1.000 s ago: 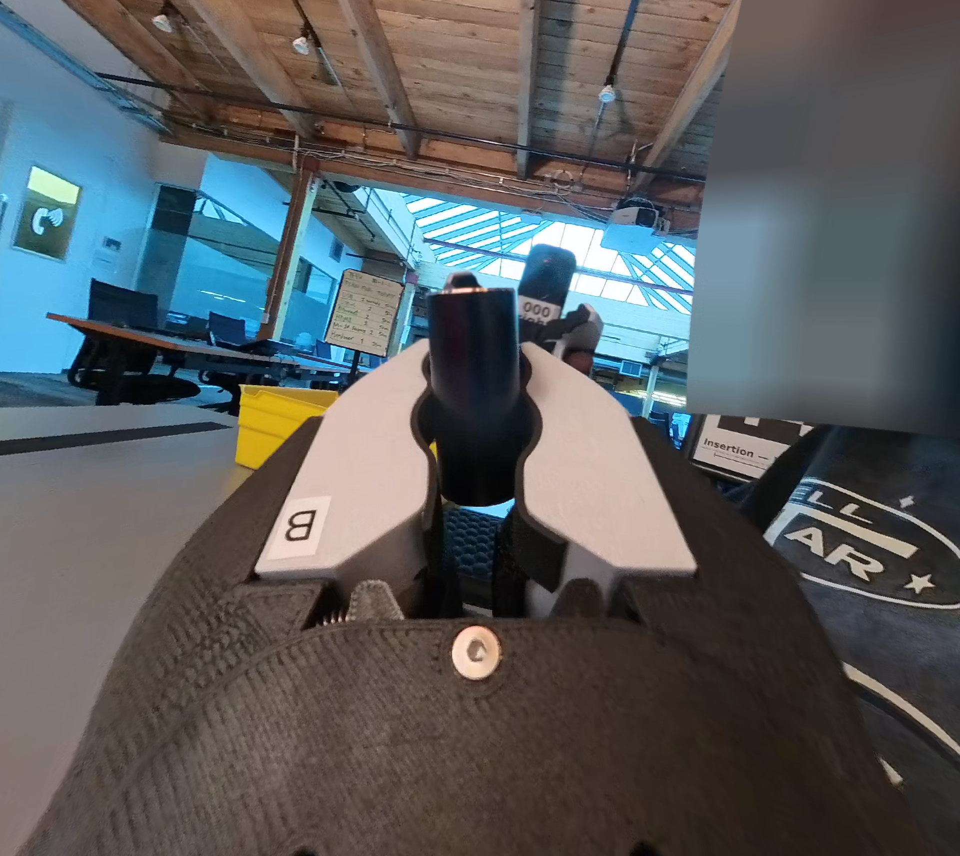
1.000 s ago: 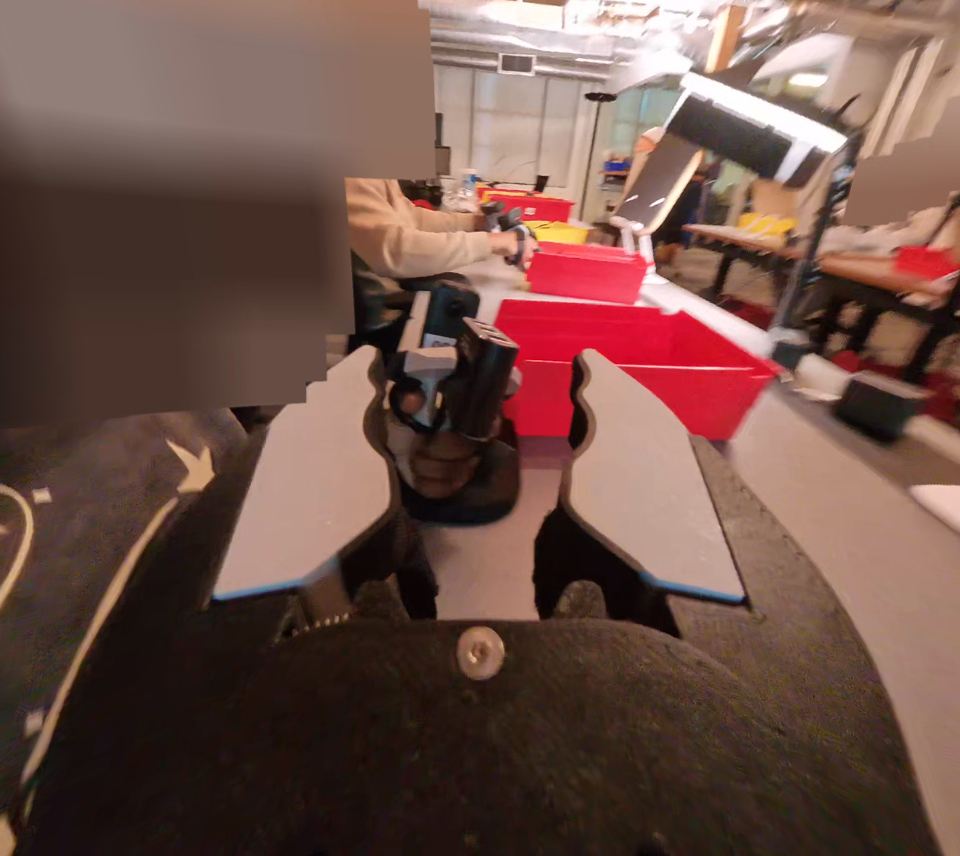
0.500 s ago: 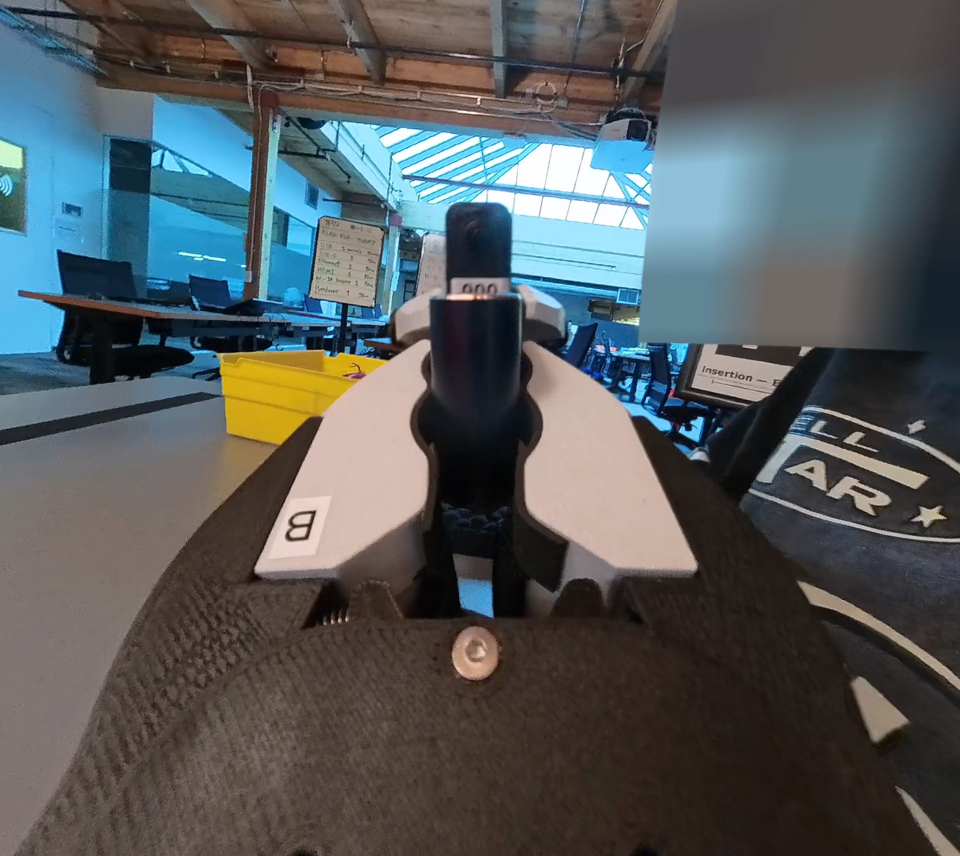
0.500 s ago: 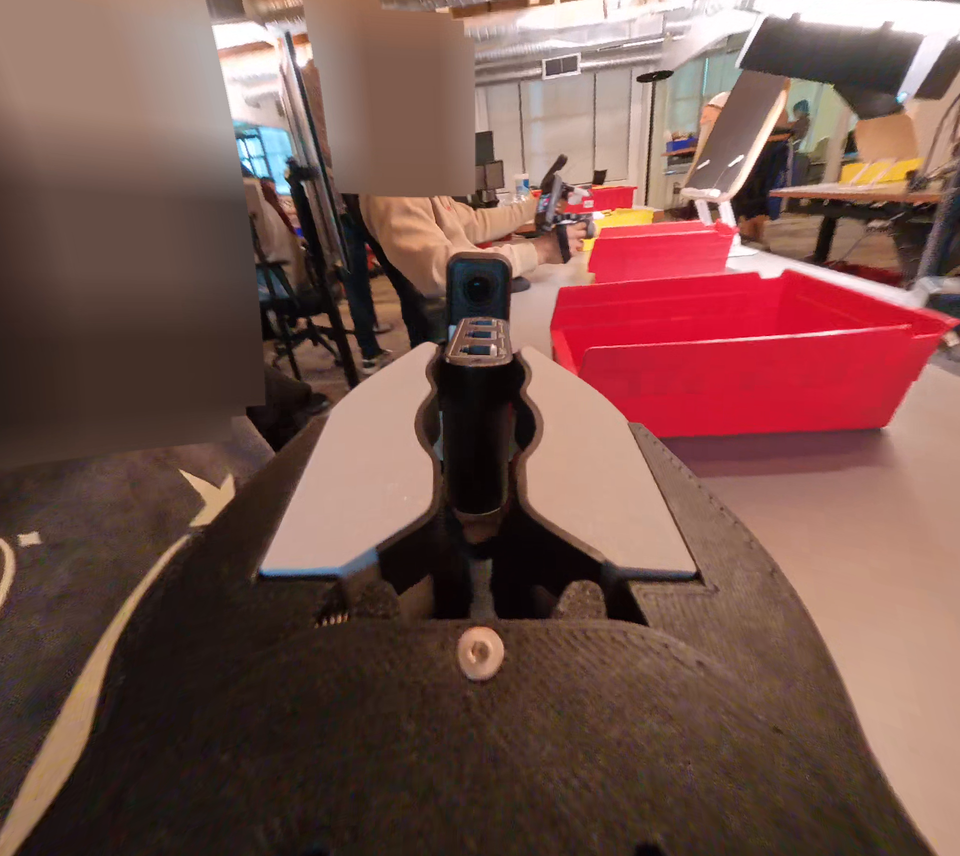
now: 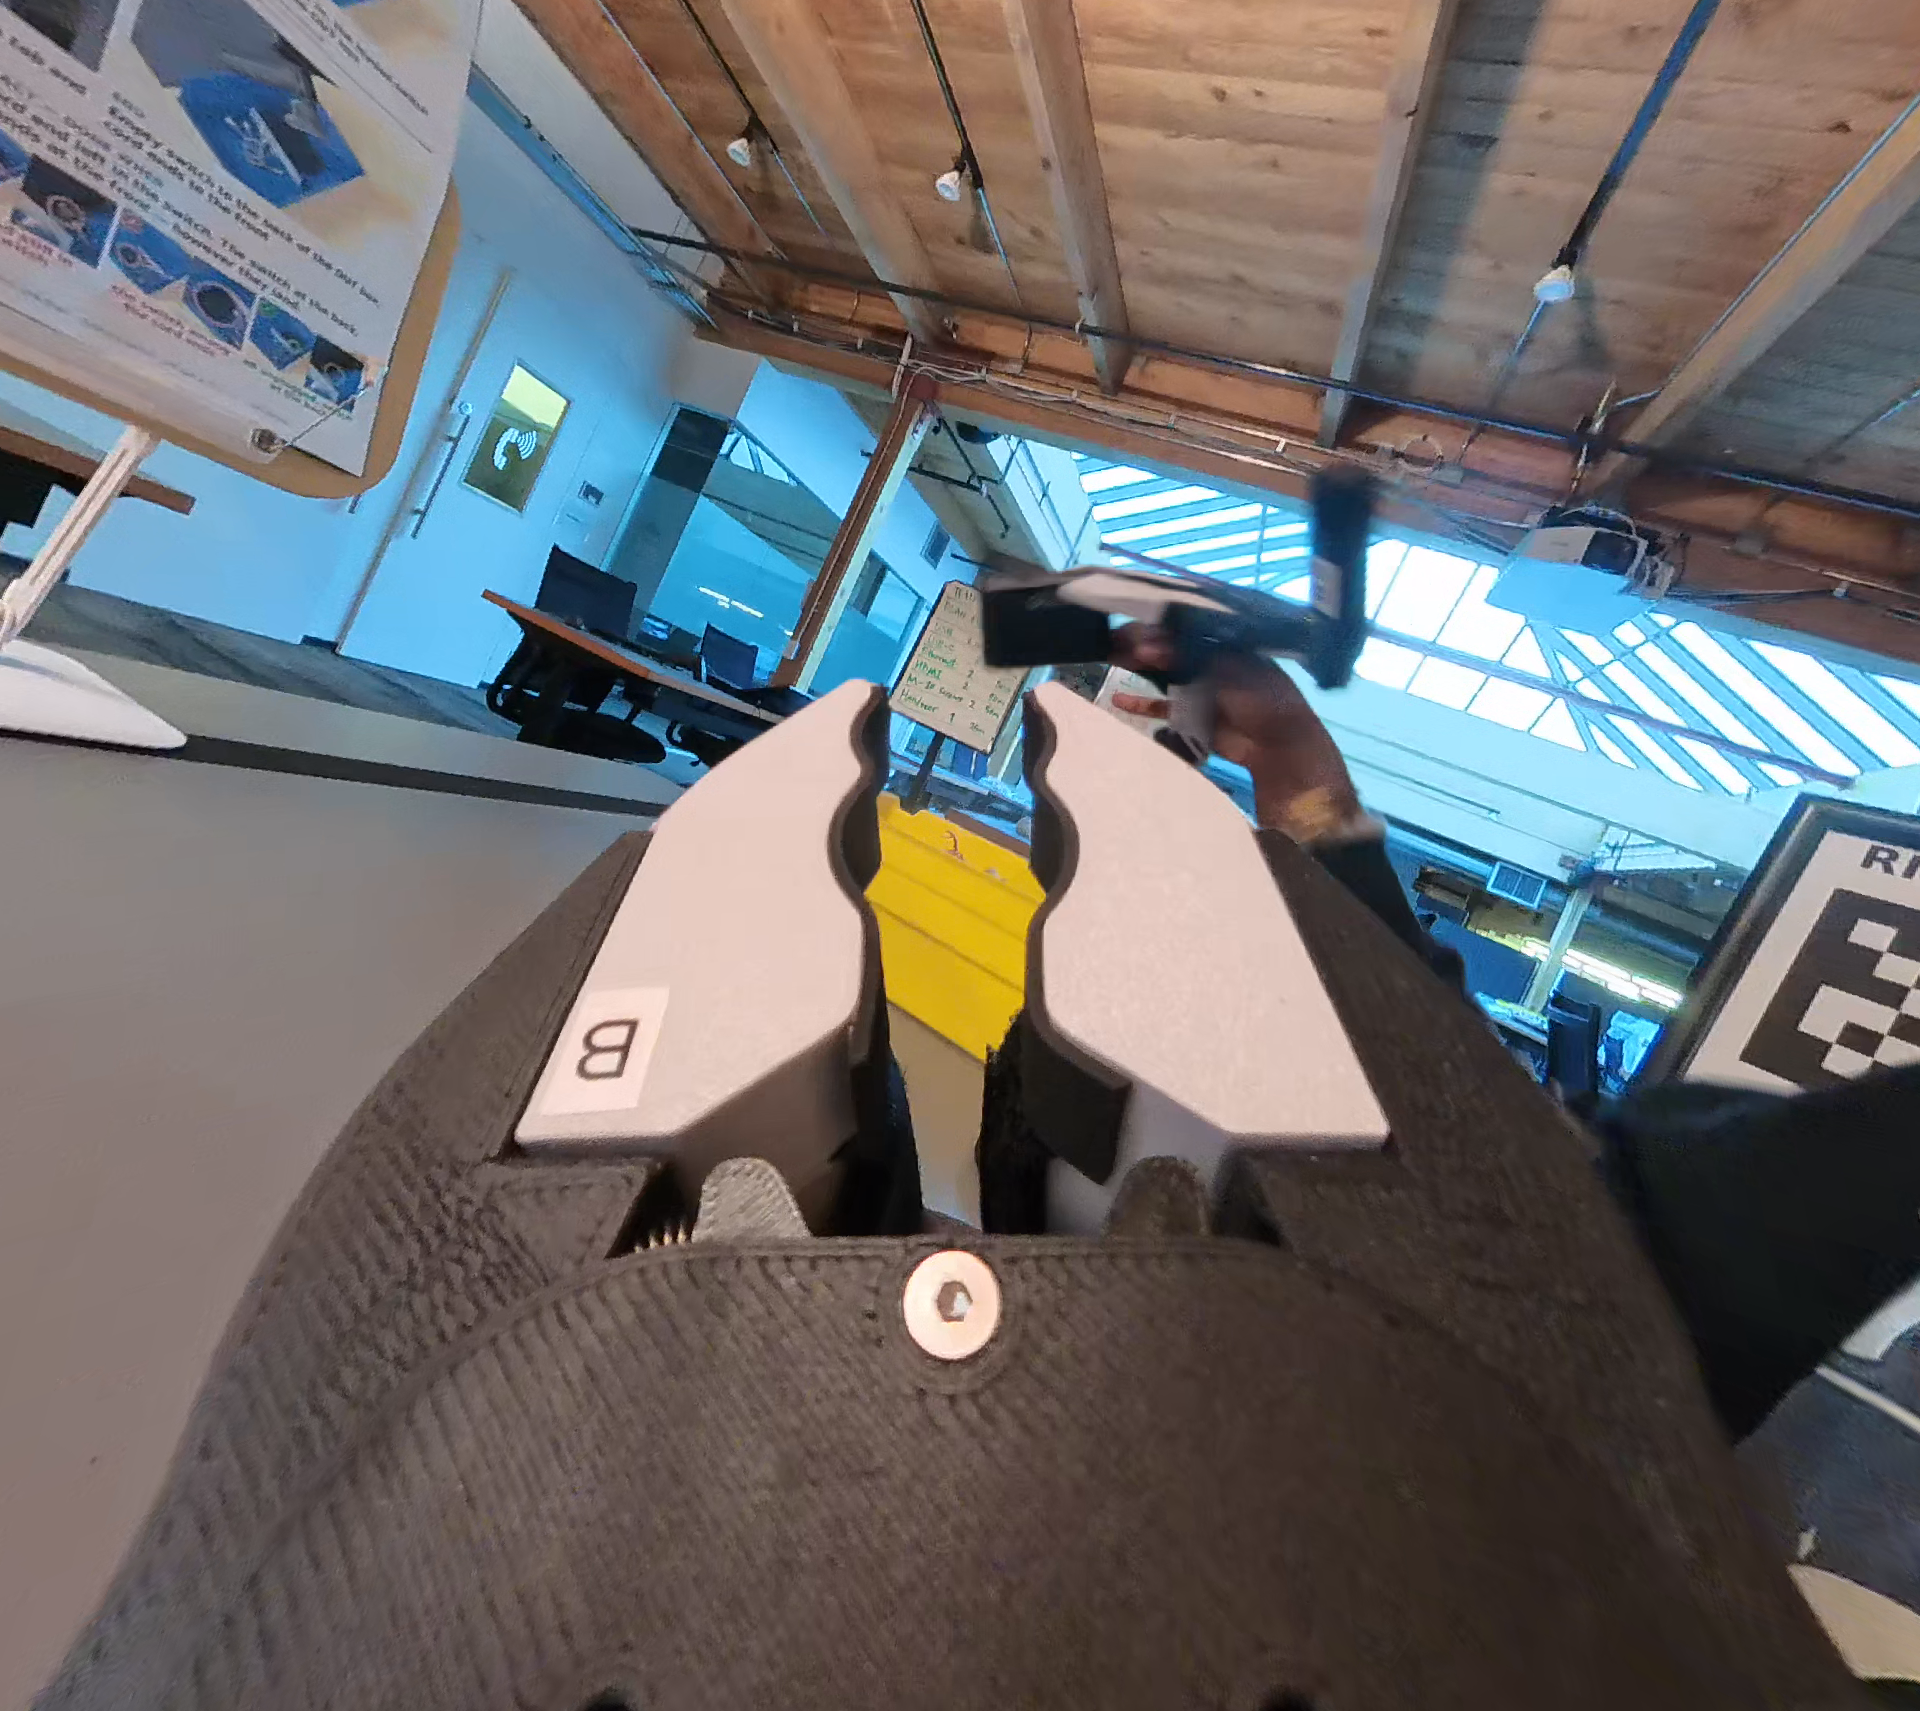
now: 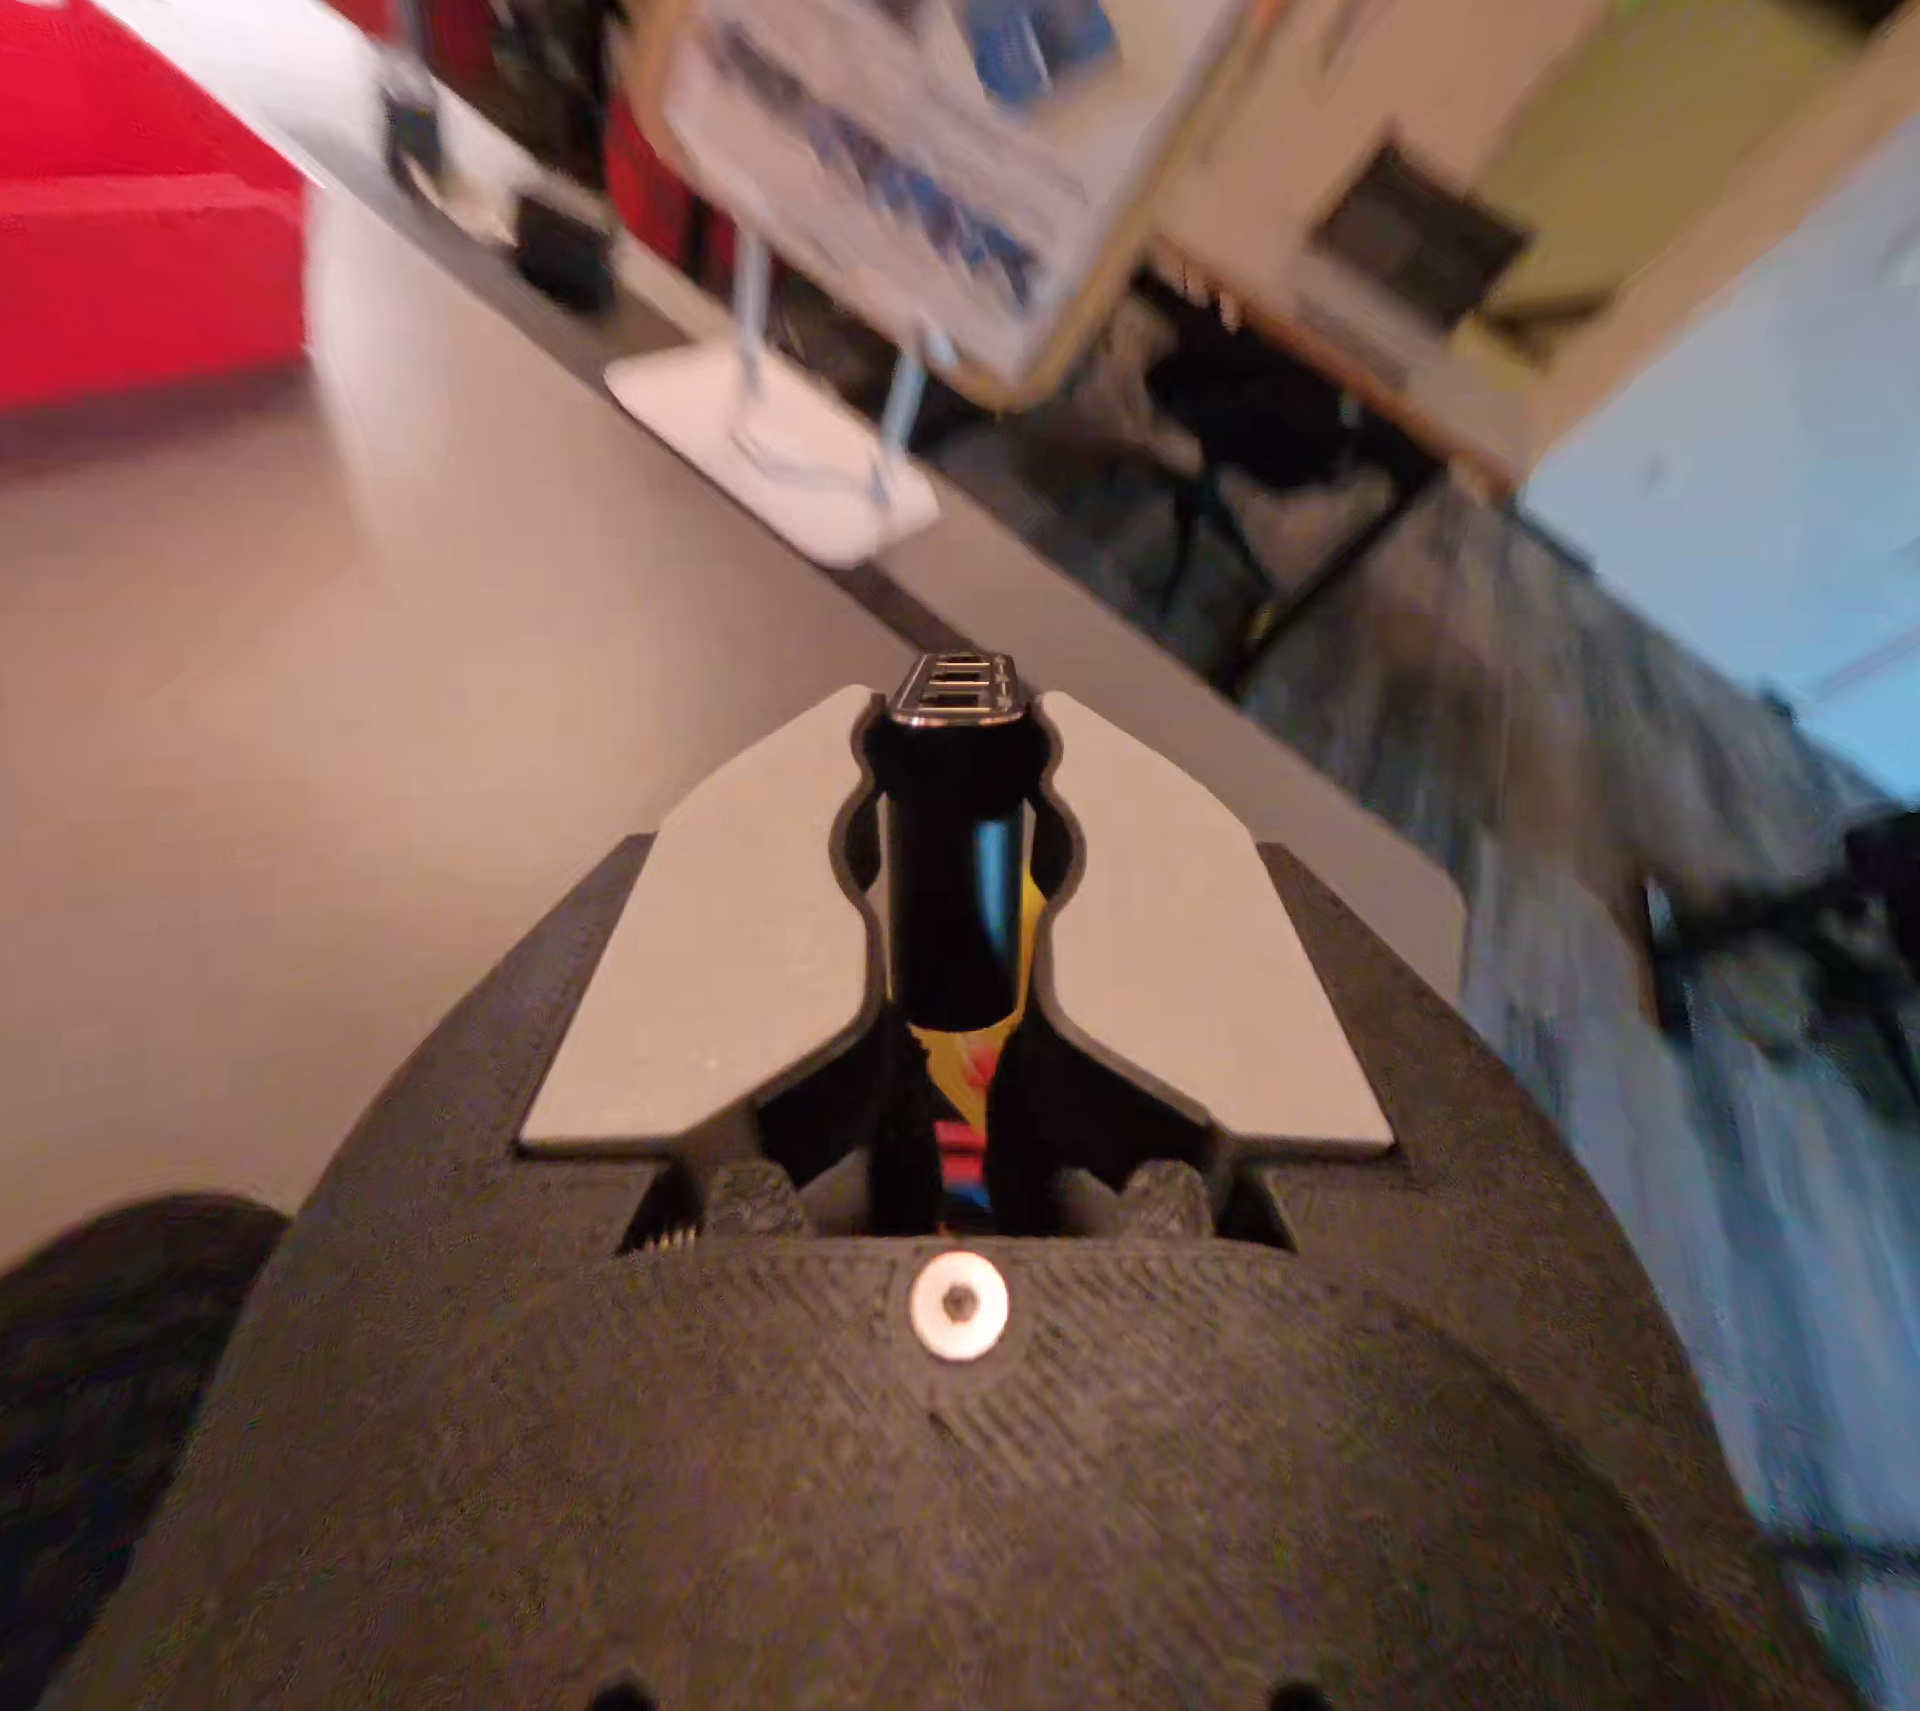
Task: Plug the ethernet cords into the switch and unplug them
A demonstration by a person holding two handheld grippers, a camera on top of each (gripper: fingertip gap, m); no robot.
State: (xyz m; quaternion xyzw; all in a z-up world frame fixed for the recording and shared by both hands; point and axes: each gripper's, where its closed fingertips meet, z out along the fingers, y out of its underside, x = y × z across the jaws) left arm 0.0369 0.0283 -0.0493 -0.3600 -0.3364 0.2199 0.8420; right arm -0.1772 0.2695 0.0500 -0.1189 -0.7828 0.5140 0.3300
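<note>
While the left claw [image 5: 956, 726] is held with its jaws slightly parted and nothing between them, bare grey surface [image 5: 260, 934] is seen to its left and a yellow bin [image 5: 951, 923] just ahead through the gap. The right claw [image 6: 956, 705] is clamped on the black switch [image 6: 951, 872], whose long axis runs forward along the fingers, its port end [image 6: 961, 693] pointing away past the fingertips. Open surface [image 6: 416, 674] lies ahead-left; its edge runs diagonally ahead-right, by a white sign stand [image 6: 769, 446].
</note>
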